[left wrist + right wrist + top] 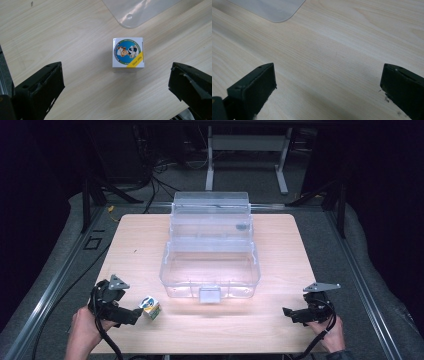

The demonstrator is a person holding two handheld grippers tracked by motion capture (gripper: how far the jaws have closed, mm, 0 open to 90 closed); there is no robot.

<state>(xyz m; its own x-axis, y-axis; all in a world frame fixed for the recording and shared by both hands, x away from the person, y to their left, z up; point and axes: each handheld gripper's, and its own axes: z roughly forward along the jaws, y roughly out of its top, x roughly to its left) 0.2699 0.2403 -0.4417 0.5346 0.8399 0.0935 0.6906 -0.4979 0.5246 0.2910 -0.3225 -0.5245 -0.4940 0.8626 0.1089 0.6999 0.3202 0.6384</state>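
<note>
Pale wood table (210,325) carries a small white cube (150,307) with a round blue picture label, near the front left corner and a little apart from the clear plastic box (210,265) standing open mid-table. Left gripper (140,315) sits just beside the cube, jaws spread wide and holding nothing — in the left gripper view the cube (128,52) lies ahead, between the two jaws but untouched. Right gripper (286,312) rests well apart at the front right, jaws likewise wide — nothing but bare wood between them.

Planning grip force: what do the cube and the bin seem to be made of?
Cube: likely printed cardboard, slightly glossy, with sharp folded edges and a picture label. Bin: clear hard plastic, shiny; the table shows through its walls.
</note>
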